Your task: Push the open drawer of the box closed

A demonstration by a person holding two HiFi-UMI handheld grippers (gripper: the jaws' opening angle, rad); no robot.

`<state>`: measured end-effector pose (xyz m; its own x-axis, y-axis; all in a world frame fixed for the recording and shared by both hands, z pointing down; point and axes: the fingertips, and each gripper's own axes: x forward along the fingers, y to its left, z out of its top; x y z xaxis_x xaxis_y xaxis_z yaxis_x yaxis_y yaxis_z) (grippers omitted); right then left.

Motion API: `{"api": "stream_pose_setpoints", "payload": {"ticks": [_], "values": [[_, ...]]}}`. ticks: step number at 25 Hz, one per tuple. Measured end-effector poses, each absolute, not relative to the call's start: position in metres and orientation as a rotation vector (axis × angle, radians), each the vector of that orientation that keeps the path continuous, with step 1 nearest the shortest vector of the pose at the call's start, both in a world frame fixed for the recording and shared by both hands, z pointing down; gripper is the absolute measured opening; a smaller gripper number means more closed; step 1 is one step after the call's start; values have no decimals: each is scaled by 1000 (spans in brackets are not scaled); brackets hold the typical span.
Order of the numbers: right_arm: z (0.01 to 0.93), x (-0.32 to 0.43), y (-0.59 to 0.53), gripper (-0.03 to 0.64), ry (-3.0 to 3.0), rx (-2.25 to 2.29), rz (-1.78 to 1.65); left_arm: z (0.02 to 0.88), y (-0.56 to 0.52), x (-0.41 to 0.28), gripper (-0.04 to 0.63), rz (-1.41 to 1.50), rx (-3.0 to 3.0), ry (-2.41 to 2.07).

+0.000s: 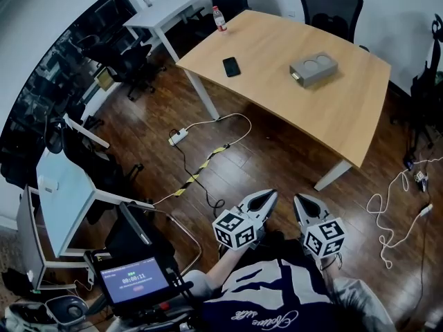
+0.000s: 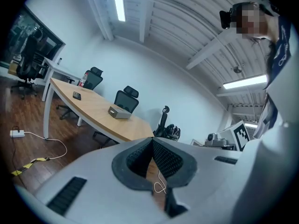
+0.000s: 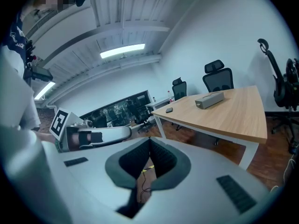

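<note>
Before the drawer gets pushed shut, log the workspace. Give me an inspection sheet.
Surface: wooden table, mostly bare.
Job's things: box on the table, far from both grippers; drawer too small to judge.
Clutter: phone and bottle on the table.
Grippers: left gripper and right gripper shut, empty, held low by the person.
Cables: power strip and striped cable on the floor left of the table; white cable at right.
Surroundings: chairs behind the table.

A black phone (image 1: 231, 66) lies on the wooden table (image 1: 346, 109), a bottle (image 1: 219, 19) stands at its far edge, and a white power strip (image 1: 178, 137) lies on the floor.
</note>
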<state>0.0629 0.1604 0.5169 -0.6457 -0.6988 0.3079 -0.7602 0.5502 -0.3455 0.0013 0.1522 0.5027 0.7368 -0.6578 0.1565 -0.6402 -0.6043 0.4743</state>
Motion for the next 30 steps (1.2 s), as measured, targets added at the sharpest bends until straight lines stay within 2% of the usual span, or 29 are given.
{"api": "stream_pose_setpoints", "payload": {"ticks": [30], "values": [[513, 61, 147, -4, -2686, 1246, 667, 499, 146, -4, 2, -29, 2444, -1001]]}}
